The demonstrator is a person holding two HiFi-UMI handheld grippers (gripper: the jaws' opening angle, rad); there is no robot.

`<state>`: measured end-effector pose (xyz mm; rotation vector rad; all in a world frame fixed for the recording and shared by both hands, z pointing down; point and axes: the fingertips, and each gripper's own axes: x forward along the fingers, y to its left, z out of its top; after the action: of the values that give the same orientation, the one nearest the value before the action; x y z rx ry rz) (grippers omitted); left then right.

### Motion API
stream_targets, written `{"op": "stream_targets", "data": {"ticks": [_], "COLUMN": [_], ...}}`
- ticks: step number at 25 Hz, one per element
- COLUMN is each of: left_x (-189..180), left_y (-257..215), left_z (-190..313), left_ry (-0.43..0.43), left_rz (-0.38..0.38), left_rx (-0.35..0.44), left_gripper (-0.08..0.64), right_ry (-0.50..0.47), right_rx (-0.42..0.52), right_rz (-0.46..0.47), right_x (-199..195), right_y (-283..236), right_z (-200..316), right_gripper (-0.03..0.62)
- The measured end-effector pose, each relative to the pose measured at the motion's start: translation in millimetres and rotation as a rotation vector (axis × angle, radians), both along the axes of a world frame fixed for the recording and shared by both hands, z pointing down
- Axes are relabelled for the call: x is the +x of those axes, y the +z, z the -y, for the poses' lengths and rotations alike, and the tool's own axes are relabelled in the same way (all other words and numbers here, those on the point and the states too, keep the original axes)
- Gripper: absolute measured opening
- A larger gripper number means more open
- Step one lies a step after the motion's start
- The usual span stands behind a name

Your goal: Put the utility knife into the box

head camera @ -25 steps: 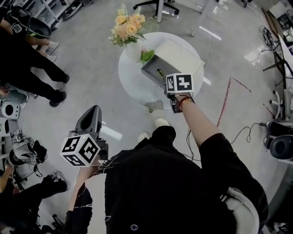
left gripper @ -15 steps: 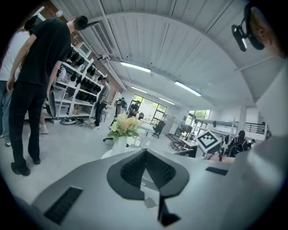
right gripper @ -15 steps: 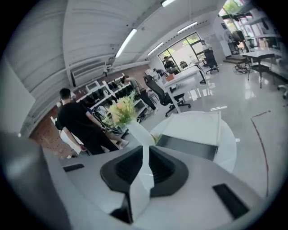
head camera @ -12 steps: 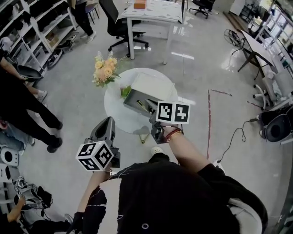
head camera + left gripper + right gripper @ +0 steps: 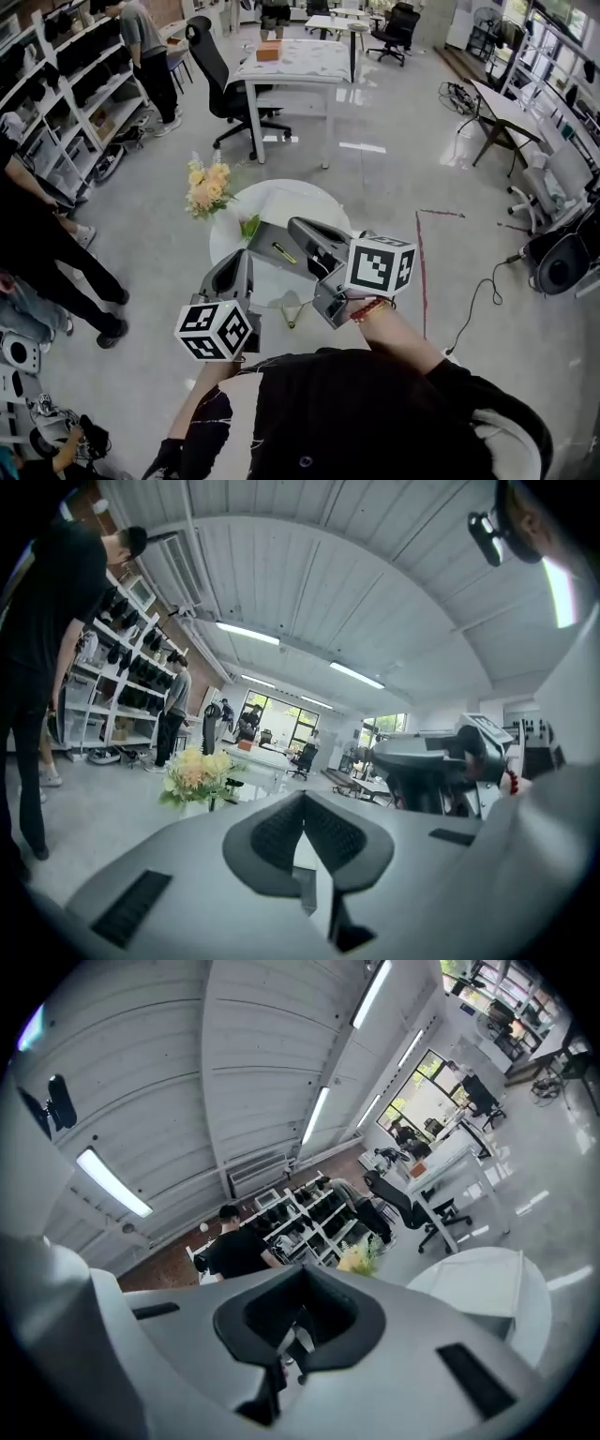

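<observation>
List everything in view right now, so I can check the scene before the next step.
round table: one, white, ahead of the person.
box: one, grey, open, on the table.
utility knife: one, yellow and black, lying inside the box.
flowers: one bunch, yellow and peach, at the table's left edge.
desk: one, white, far side.
office chair: one, black, beside that desk.
bystanders: at least two, by the left shelves.
left gripper: grey, jaws together, empty, near the table.
right gripper: grey, jaws together, empty, raised near the box.
</observation>
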<state>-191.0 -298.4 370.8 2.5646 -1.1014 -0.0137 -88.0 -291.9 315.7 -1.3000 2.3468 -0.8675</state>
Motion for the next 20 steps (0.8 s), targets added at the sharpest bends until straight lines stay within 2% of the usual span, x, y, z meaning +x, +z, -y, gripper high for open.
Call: {"op": "stream_targets", "data": {"ticks": [4, 11, 20], "left_x": [6, 27, 60], "left_y": [-6, -13, -4], "left_z": [1, -8, -25], "left_ry": [-0.014, -0.106, -0.204], "left_rz": [0.024, 0.002, 0.004], "left_rx": [0.014, 0.023, -0.009], "left_gripper": [0.011, 0.011, 0.011], "right_ry": [0.030, 0.061, -0.027], "right_rx": [0.027, 0.030, -0.008], "right_rz": [-0.066, -0.199, -0.307], "right_x": [8, 37, 65], "right_y": [-2, 15, 40], "right_z": [6, 15, 8], "right_gripper": [0.005, 0.005, 0.005]}}
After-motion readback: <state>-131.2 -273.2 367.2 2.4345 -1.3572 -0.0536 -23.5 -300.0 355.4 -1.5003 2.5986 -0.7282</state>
